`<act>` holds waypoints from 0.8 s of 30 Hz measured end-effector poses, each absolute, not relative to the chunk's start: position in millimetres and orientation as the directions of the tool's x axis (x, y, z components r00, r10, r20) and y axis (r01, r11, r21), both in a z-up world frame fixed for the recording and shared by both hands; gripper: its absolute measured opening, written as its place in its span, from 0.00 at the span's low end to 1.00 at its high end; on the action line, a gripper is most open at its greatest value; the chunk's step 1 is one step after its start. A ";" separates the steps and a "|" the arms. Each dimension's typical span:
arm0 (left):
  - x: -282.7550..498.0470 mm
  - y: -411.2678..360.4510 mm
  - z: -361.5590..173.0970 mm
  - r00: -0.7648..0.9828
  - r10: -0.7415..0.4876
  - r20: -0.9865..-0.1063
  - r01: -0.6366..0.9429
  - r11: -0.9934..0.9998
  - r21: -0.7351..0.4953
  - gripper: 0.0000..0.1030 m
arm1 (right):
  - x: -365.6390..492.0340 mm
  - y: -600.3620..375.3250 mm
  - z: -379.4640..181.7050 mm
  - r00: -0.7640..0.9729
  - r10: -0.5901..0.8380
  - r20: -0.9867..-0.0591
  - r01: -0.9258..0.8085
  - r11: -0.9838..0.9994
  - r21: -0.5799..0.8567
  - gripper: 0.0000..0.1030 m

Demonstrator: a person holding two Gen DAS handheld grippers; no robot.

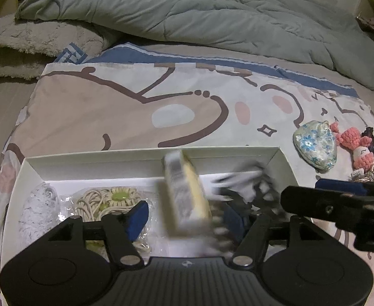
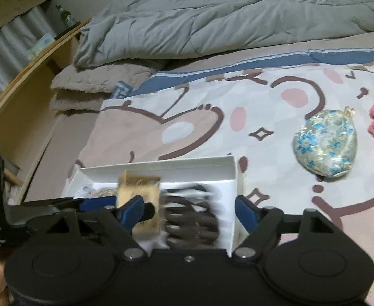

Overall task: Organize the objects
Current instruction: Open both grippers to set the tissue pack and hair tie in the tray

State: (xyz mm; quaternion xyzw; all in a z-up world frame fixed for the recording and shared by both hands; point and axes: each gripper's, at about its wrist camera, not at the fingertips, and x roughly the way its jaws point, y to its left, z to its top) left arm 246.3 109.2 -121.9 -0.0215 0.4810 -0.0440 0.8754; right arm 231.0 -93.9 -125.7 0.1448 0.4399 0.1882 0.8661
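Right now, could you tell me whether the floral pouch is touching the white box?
Apart. The right wrist view shows the floral pouch lying on the bedsheet beyond the right wall of the white box, with a strip of printed sheet plainly between them.

A bed (image 1: 89, 117) fills the room, spread with a cartoon-printed sheet (image 2: 276, 107). A rumpled grey-green duvet (image 1: 187, 12) is heaped along its far edge, beside a folded fuzzy blanket (image 2: 97, 86). A wooden bed frame (image 2: 21, 86) curves along the left edge under dim light.

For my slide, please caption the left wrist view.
Open left gripper above a white box on a bed.
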 end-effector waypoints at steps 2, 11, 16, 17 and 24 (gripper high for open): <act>245.0 109.7 -121.1 0.532 -0.096 -0.841 0.059 0.995 -0.076 0.64 | 229.9 -94.4 -124.7 0.546 0.454 -0.704 -0.214 0.888 0.407 0.77; 237.5 113.1 -116.2 0.521 -0.083 -0.849 0.051 0.997 -0.066 0.63 | 225.6 -99.4 -121.1 0.550 0.448 -0.705 -0.213 0.891 0.400 0.71; 234.8 121.5 -110.3 0.547 -0.075 -0.834 0.004 0.996 -0.088 0.63 | 223.7 -102.6 -117.0 0.561 0.460 -0.688 -0.222 0.884 0.411 0.63; 234.7 123.3 -109.6 0.552 -0.075 -0.831 -0.005 0.996 -0.094 0.63 | 223.7 -102.6 -116.3 0.561 0.467 -0.683 -0.226 0.880 0.417 0.58; 239.9 121.6 -109.4 0.589 -0.073 -0.805 -0.034 0.993 -0.115 0.63 | 222.3 -90.4 -117.3 0.525 0.512 -0.680 -0.286 0.859 0.426 0.31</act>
